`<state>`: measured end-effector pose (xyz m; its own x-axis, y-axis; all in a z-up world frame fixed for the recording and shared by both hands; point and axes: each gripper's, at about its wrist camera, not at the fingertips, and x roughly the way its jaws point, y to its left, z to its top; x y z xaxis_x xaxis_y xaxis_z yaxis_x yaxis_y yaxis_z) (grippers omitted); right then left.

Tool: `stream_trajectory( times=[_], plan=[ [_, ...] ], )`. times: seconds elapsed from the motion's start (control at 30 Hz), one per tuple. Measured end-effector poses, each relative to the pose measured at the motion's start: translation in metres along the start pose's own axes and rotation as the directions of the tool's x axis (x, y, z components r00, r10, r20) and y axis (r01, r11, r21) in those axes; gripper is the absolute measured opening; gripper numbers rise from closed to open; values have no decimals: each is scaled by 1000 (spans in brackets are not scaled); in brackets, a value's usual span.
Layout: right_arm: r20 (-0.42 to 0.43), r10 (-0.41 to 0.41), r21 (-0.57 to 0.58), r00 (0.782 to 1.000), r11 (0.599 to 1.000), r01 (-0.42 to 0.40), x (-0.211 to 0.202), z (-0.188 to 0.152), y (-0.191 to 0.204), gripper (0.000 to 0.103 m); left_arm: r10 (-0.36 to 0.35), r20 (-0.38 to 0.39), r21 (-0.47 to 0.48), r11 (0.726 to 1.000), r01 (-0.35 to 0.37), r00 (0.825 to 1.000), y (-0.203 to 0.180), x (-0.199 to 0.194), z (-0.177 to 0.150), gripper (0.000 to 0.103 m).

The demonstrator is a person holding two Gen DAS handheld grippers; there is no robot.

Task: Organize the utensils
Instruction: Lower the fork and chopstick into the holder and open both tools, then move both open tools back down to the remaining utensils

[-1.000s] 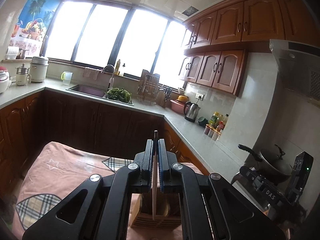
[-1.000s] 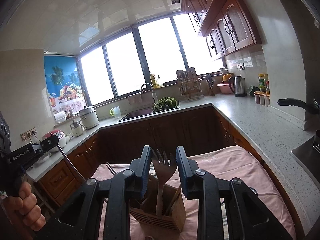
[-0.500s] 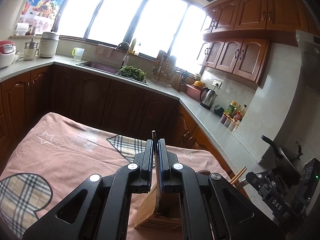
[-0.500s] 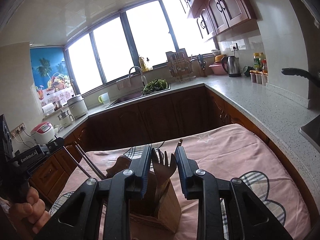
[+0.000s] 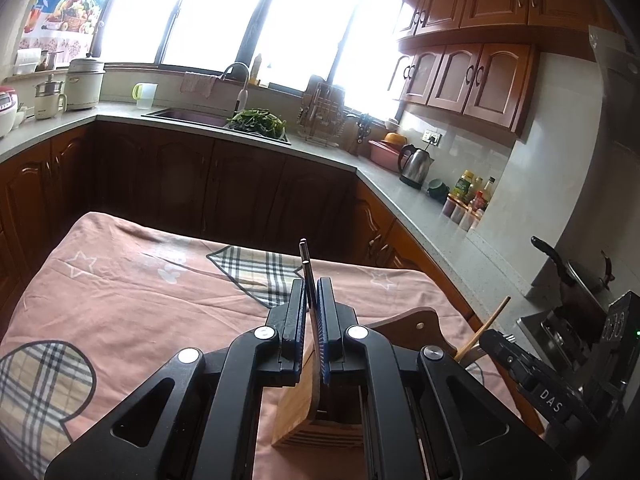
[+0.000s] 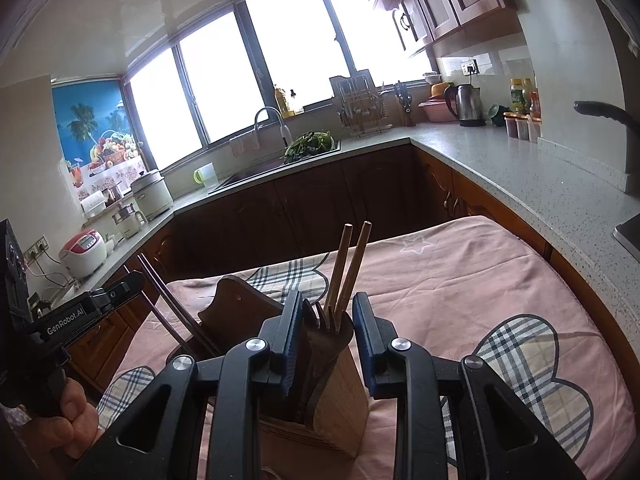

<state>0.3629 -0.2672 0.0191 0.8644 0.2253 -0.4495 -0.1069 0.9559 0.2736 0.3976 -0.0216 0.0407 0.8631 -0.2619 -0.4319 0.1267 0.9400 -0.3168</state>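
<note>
A wooden utensil holder [image 6: 340,404] stands on the pink tablecloth [image 6: 460,280]; it also shows in the left wrist view [image 5: 296,396]. My left gripper [image 5: 312,300] is shut on a pair of thin metal chopsticks [image 5: 306,268], held over the holder; the same chopsticks [image 6: 168,308] slant down into the holder's left side in the right wrist view. My right gripper [image 6: 326,316] is open just above the holder, its fingers either side of a wooden fork [image 6: 320,320] that stands in it. Two wooden chopsticks [image 6: 348,264] stick up from the holder.
A wooden cutting board [image 6: 240,300] stands behind the holder. Kitchen counters [image 6: 520,176] wrap around the table, with a kettle [image 6: 466,100], a sink with greens [image 6: 310,142] and a rice cooker [image 6: 152,196]. A pan [image 5: 576,284] sits on the stove at right.
Both grippers have come lower over the holder. The wooden fork has sunk into the holder between the right fingers. The metal chopsticks have gone down into the holder.
</note>
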Motion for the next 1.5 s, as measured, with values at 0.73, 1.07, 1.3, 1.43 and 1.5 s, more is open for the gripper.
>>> stream_trajectory(
  times=[0.73,1.07,1.3,1.43,1.5],
  plan=[
    [50,25,52,998,998,-28,-23,6,-11,58,7,-17,-39,999,-7,1000,14,-21,-4,52],
    [95,66,98,993,992,-75,-69,-10,-19,92,34,-55,-71,997,-38,998,32,-63,-32,87],
    [86,63,89,994,994,-71,-108,-37,-20,93,53,-100,-51,997,-59,994,34,-94,-64,87],
    [59,52,89,997,994,-58,-125,-55,-21,93,54,-134,-58,996,-62,989,38,-109,-83,87],
    [44,47,96,998,994,-51,-133,-65,-22,93,50,-150,-69,996,-61,987,40,-115,-92,87]
  ],
)
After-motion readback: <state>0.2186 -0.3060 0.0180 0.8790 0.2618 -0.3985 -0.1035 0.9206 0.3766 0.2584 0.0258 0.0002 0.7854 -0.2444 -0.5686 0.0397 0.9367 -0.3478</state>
